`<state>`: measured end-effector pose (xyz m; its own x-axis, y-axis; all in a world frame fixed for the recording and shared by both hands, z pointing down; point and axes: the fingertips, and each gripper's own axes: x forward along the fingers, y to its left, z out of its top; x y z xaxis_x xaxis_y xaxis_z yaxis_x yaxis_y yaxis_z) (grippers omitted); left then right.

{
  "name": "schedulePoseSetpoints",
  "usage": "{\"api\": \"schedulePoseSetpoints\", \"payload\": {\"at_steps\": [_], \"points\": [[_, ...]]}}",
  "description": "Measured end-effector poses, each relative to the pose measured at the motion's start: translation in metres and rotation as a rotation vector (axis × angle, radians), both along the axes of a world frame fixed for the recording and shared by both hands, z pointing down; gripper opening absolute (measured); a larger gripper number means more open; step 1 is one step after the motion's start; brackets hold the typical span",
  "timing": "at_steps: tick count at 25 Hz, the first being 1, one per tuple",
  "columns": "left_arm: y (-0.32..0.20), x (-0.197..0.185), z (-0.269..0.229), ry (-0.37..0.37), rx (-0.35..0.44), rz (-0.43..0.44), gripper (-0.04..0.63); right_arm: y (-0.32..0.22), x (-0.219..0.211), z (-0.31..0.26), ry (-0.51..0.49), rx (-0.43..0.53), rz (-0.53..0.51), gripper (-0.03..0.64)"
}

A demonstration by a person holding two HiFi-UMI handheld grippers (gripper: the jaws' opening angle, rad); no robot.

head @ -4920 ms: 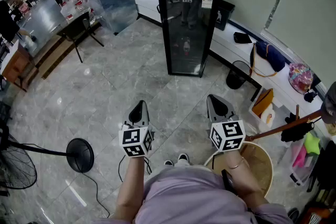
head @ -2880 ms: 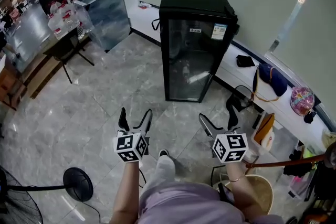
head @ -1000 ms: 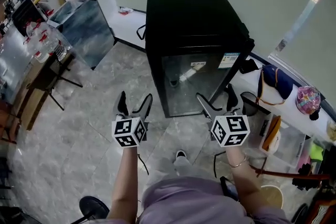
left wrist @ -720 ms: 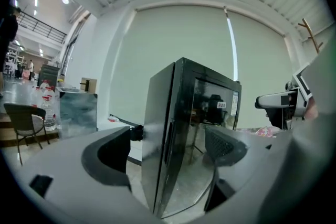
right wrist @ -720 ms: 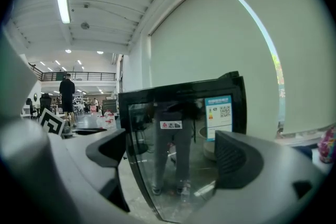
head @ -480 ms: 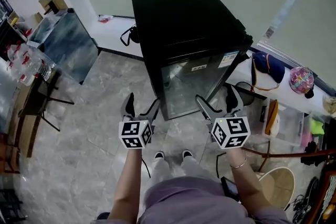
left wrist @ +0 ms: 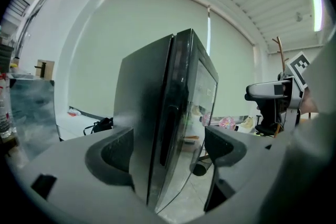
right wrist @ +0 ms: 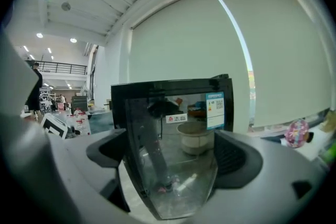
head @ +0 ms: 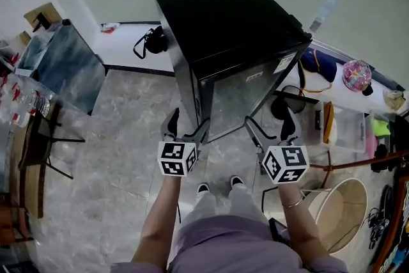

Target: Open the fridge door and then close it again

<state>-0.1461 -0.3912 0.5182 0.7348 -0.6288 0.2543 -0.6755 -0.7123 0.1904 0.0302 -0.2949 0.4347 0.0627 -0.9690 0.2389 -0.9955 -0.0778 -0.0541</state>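
Observation:
The black fridge [head: 223, 16] stands upright against the wall, and its glass door [head: 246, 96] is closed. In the head view my left gripper [head: 187, 123] is open, just in front of the door's left edge. The left gripper view looks along that edge, where a dark vertical handle recess [left wrist: 168, 128] lies between the open jaws of the left gripper [left wrist: 168, 165]; whether they touch it I cannot tell. My right gripper [head: 268, 124] is open and holds nothing, a little short of the door's right part. The right gripper view faces the glass door [right wrist: 178, 149] with its white labels.
A black bag [head: 153, 41] lies on the white ledge left of the fridge. A glass-sided cabinet [head: 57, 67] and a table with bottles [head: 19, 105] stand at left. At right are a dark bag [head: 316, 61], a pink ball [head: 356, 75] and a round wooden bin [head: 342, 214].
The person has walked up to the fridge, which now fills the view just ahead. Both grippers, shut at first, are open and have come close to the door's front.

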Motion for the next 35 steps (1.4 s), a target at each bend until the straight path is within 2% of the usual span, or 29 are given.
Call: {"api": "schedulePoseSetpoints", "payload": {"at_steps": [7,13,21,27,35], "points": [[0.006,0.023,0.010,0.002,-0.025,0.153,0.430,0.012,-0.011,0.010,-0.006,-0.025,0.078,0.502],[0.013,0.036,0.015,0.007,-0.041,0.229,0.428,0.018,-0.014,0.015,0.006,-0.043,0.097,0.497],[0.018,0.043,0.021,0.011,-0.049,0.265,0.369,0.021,-0.020,0.023,0.011,-0.067,0.091,0.454],[0.012,0.046,0.024,0.000,-0.043,0.262,0.328,0.022,-0.023,0.032,-0.001,-0.091,0.072,0.382],[0.002,0.045,0.027,-0.004,-0.037,0.260,0.214,0.019,-0.027,0.040,-0.001,-0.119,0.052,0.319]]}}
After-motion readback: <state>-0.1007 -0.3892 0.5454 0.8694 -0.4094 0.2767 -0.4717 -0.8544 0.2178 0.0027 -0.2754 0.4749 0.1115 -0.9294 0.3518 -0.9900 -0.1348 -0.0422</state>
